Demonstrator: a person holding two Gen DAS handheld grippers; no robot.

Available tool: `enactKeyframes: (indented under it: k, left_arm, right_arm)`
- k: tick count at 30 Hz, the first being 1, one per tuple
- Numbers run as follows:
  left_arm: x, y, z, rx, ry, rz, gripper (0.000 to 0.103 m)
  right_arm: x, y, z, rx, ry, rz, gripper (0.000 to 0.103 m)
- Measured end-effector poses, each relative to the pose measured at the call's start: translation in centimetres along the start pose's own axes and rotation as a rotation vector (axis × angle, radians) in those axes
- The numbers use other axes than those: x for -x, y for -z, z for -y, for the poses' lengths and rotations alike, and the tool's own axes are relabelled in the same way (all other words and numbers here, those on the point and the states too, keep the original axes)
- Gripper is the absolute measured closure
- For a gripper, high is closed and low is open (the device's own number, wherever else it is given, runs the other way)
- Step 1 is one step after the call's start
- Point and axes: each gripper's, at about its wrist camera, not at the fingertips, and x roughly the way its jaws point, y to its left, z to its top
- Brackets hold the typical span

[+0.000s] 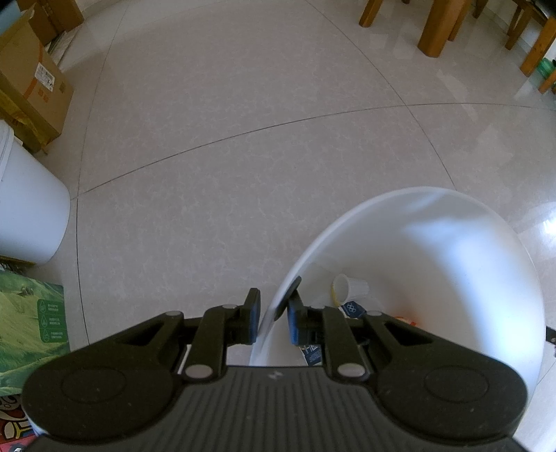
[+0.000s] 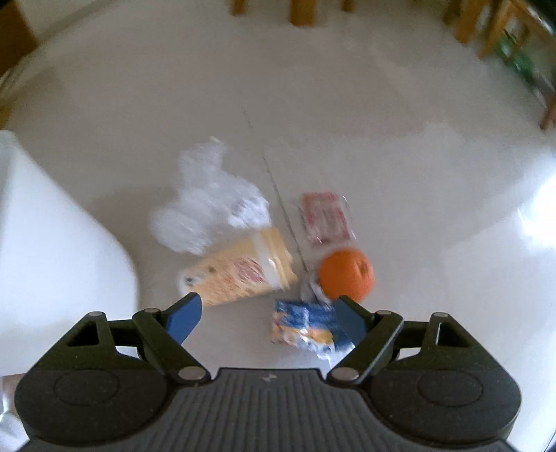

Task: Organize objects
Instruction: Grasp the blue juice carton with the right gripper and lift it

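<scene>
L gripper (image 1: 272, 314) points steeply down, pads pinched on the rim of the white bucket (image 1: 434, 222); a paper cup (image 1: 349, 288) lies at the bucket's bottom. R gripper (image 2: 269, 313) also angled steeply down, jaws spread wide, nothing between the pads, above floor litter: blue wrapper (image 2: 305, 323) right under it, yellow cup (image 2: 239, 274) lying on its side w/ clear plastic bag (image 2: 208, 205) beyond, orange (image 2: 346, 274) and red packet (image 2: 325, 217) further right. View blurred.

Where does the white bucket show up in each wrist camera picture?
Left wrist: the white bucket fills the lower right, its rim clamped in the left gripper.
Right wrist: a blurred white wall at the left edge.
Shared landmark: wooden furniture legs along the top.
</scene>
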Motion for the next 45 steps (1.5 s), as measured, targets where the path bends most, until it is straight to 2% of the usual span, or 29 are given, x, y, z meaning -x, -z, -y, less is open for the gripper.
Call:
enactKeyframes:
  k: [3,8,11,16,21,24,28,37,40,42,45]
  left_arm:
    - [0.0,0.0,0.1,0.000,-0.001,0.001,0.089]
    - [0.1,-0.1,0.1,-0.003,-0.006,0.002,0.089]
    - [0.2,0.0,0.1,-0.002,-0.006,0.003,0.089]
    - [0.2,0.0,0.1,-0.003,-0.005,0.003,0.089]
    - [0.1,0.0,-0.1,-0.001,-0.001,0.004,0.089]
    - [0.1,0.0,0.0,-0.005,-0.005,0.005,0.089]
    - [0.1,0.0,0.1,-0.001,-0.002,0.004,0.089]
    - [0.2,0.0,0.1,-0.002,-0.004,0.005,0.089]
    - [0.2,0.1,0.1,-0.005,-0.005,0.007,0.088]
    - [0.2,0.1,0.1,-0.006,-0.005,0.007,0.088]
    - [0.2,0.1,0.1,-0.005,-0.005,0.007,0.088]
  right_arm:
    - [-2.4,1.4,1.5,-0.069,0.034,-0.036,0.015]
    - [-5.3,3.1,3.8,-0.279,0.021,-0.085,0.015]
    - [-7.2,3.3,4.5,-0.397,0.089,-0.104,0.015]
    - [-10.8,3.4,6.0,-0.615,0.154,-0.132,0.015]
    - [-13.8,3.6,6.9,-0.748,0.223,-0.146,0.015]
    - [-15.2,3.4,6.8,-0.765,0.235,-0.149,0.015]
    - [-16.0,3.5,6.2,-0.736,0.248,-0.155,0.009]
    - [-15.1,5.1,4.6,-0.463,0.265,-0.260,0.008]
    - [-14.5,6.0,5.3,-0.527,0.222,-0.257,0.008]
    - [-14.6,6.7,5.6,-0.601,0.151,-0.251,0.009]
    - [-15.1,6.8,5.8,-0.691,0.071,-0.243,0.016]
